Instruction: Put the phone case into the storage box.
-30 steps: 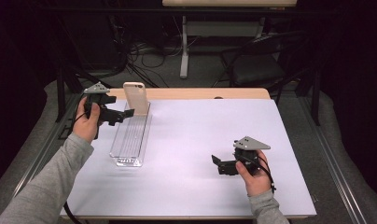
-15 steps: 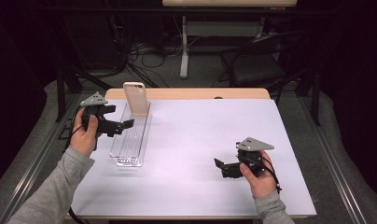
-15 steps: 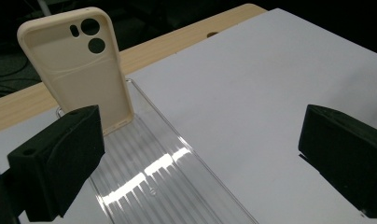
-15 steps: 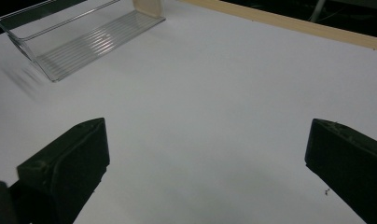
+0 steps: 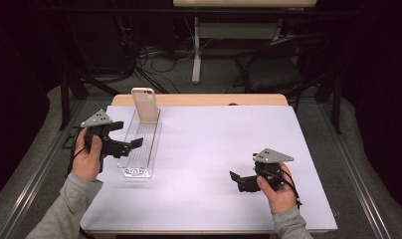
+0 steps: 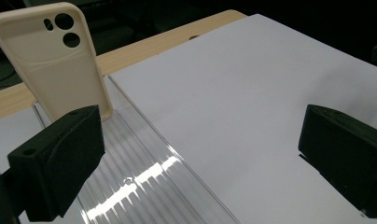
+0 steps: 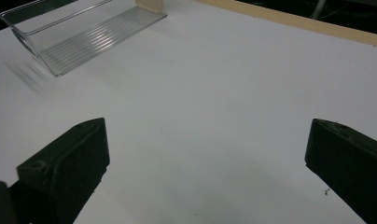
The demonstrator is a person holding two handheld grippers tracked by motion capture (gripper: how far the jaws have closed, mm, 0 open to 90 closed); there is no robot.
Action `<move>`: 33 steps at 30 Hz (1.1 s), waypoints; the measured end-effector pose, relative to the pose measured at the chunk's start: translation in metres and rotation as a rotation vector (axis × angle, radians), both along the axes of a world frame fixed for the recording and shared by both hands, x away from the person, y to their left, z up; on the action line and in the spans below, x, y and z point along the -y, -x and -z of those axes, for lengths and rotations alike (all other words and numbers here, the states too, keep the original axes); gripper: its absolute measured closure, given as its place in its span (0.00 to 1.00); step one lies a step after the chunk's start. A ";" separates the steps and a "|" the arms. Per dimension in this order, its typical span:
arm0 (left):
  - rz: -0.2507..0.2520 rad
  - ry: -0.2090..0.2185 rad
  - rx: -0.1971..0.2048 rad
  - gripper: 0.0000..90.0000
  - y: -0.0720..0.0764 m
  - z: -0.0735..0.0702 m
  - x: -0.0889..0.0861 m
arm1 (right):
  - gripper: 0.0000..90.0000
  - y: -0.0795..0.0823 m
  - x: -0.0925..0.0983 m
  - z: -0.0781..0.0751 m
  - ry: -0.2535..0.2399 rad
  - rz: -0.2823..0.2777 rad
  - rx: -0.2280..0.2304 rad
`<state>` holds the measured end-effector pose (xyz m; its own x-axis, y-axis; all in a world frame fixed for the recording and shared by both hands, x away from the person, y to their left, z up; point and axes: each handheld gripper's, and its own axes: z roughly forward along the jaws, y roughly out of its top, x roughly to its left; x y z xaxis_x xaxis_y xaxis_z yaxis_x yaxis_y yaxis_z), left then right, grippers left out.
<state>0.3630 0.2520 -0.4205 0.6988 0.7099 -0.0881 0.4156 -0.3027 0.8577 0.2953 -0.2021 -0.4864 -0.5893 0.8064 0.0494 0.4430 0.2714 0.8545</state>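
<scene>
A cream phone case (image 5: 145, 104) stands upright, leaning in the far end of a clear ribbed plastic rack (image 5: 138, 147) on the white table top (image 5: 214, 134). My left gripper (image 5: 125, 135) hovers at the rack's left side and is open with nothing between its jaws. In the left gripper view the case (image 6: 56, 56) rises behind the left jaw, the rack (image 6: 144, 177) runs under the left gripper (image 6: 200, 163). My right gripper (image 5: 237, 181) is held open and empty above bare table at the near right. Its own view has the right gripper (image 7: 205, 172) aimed toward the rack (image 7: 84, 35).
A wooden strip (image 5: 214, 99) edges the table's far side. Beyond it are a dark floor with cables (image 5: 154, 55) and a chair (image 5: 283, 69). Metal rails (image 5: 54, 149) run along both sides of the table.
My left gripper has drawn back toward the person, away from the phone case and along the rack's left side. The right gripper has barely shifted.
</scene>
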 end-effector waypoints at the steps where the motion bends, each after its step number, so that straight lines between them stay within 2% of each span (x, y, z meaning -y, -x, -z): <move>1: 0.000 -0.002 0.002 0.01 0.002 0.001 0.000 | 0.00 0.000 0.000 0.000 -0.001 0.002 -0.001; 8: 0.016 -0.016 0.021 0.01 0.014 0.008 0.002 | 0.00 0.003 0.001 0.001 -0.004 0.006 0.008; 12: 0.028 -0.004 0.024 0.01 0.021 0.013 0.004 | 0.00 0.005 0.002 0.002 -0.004 0.007 0.010; 15: 0.037 -0.011 0.036 0.01 0.026 0.015 0.006 | 0.00 0.006 0.003 0.003 0.000 0.007 0.009; 24: 0.056 0.026 0.034 0.01 0.037 0.026 0.007 | 0.00 0.011 0.006 0.005 0.000 0.013 0.016; 33: 0.067 0.038 0.041 0.01 0.046 0.035 0.005 | 0.00 0.017 0.010 0.007 0.001 0.021 0.019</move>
<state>0.3170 0.2472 -0.4555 0.7482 0.6581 -0.0845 0.3599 -0.2955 0.8849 0.2786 -0.2121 -0.4937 -0.5733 0.8185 0.0372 0.4321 0.2634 0.8625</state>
